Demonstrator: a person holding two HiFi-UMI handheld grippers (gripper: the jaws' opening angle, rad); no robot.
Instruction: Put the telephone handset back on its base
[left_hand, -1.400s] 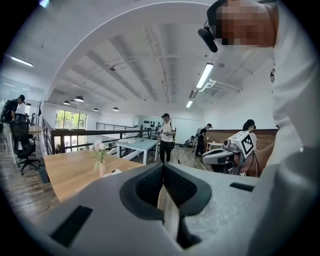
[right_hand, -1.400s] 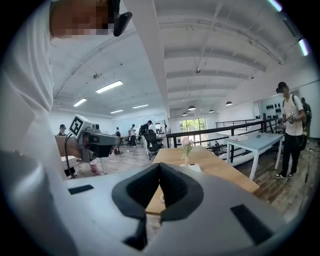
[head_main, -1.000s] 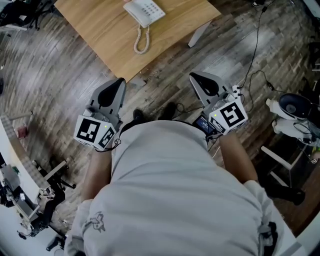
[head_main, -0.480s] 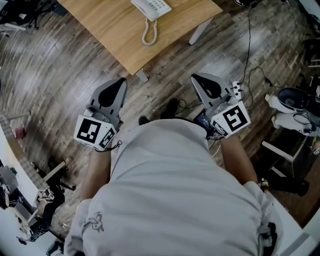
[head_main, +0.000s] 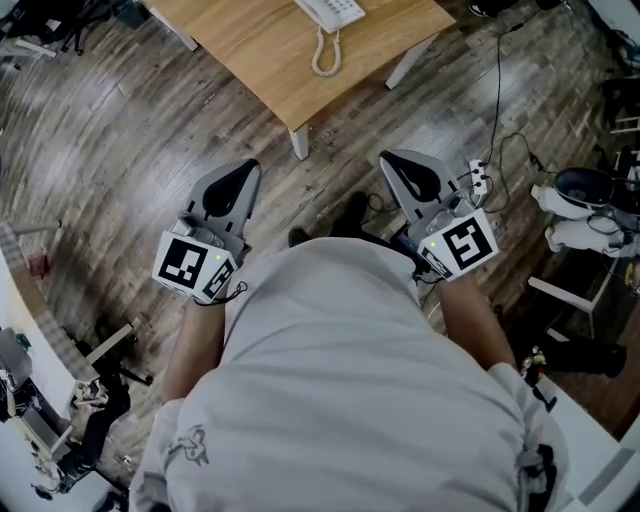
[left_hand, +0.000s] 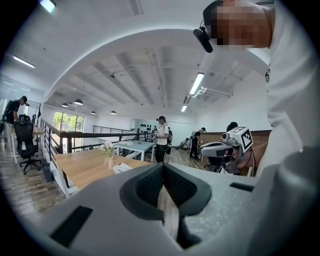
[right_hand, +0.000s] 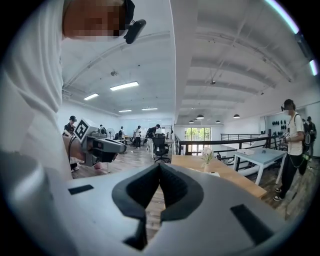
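1. Rightward and toward the far edge of the head view, the bench (head_main: 240, 50) and the white telephone (head_main: 330, 10) have been shifted since the earlier frames; the telephone is now partly cut off by that edge.
2. The telephone is set on the far part of the bench, with its coiled cord (head_main: 325, 55) laid out toward the near side. Whether the handset is on its base cannot be told.
3. The left gripper (head_main: 243, 168) is held over the wooden floor (head_main: 120, 150), well apart from the bench, with its jaws pressed together and nothing between them.
4. The right gripper (head_main: 392, 158) is held likewise, fully closed and empty.
5. A small flower vase (left_hand: 109, 151) is seen near the telephone.
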